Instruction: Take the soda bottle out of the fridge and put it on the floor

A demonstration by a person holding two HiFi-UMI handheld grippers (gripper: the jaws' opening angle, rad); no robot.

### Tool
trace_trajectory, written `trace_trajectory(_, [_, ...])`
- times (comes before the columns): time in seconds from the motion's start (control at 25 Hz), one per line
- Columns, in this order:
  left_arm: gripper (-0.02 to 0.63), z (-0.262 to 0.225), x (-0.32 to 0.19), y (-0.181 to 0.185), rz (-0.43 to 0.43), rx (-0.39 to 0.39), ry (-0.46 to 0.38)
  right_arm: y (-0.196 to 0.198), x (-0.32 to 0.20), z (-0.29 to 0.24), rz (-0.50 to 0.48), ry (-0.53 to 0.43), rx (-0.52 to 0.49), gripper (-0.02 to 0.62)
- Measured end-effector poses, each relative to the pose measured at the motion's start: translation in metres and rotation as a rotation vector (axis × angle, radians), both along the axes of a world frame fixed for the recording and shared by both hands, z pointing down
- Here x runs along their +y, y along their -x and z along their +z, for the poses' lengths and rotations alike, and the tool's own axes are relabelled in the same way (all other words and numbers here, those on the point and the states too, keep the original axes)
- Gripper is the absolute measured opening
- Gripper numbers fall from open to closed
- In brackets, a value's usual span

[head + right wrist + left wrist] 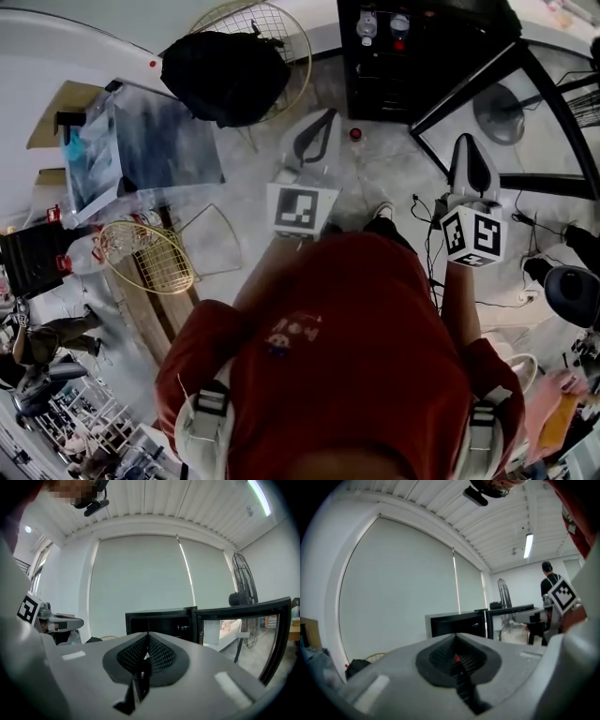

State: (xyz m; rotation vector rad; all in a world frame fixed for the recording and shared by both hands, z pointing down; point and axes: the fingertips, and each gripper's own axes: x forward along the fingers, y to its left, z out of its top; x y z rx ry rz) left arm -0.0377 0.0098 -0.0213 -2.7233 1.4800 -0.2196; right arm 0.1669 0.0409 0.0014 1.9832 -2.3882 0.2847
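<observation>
Now we hold both tools up in front of our chest, side by side and well apart. The left tool [321, 120] is clenched: in the left gripper view its pads meet, with nothing gripped between them. The right tool [467, 145] is clenched too, its pads pressed together on nothing. Both point roughly level towards the black fridge [375, 89], whose glass door [464, 84] stands swung open to the right.

The soda bottle [355, 134] stands on the floor [394, 173] just in front of the fridge. From above we see little more of it than a red cap. In the head view it lies between the two tools, nearer the left one, and touches neither.

Two other bottles [367, 25] stand side by side on a shelf inside the fridge. A standing fan [500, 112] shows through the door glass. To the left, a black bag [225, 75] sits on a wire chair [281, 28], beside a surface [159, 141] under clear plastic sheeting.
</observation>
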Motion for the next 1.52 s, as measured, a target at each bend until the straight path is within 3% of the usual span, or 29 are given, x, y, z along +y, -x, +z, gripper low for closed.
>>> trace_trajectory(0.52, [0.0, -0.011, 0.0, 0.004, 0.001, 0.035, -0.015, -0.007, 0.013, -0.009, 0.022, -0.044, 0.013, 0.002])
trace_trajectory(1.36, [0.0, -0.01, -0.002, -0.003, 0.045, 0.023, -0.004, -0.016, 0.017, -0.009, 0.086, -0.047, -0.032, 0.002])
trace_trajectory(1.52, [0.0, -0.012, -0.006, -0.007, 0.047, 0.027, -0.009, -0.022, 0.013, -0.011, 0.092, -0.052, -0.082, 0.002])
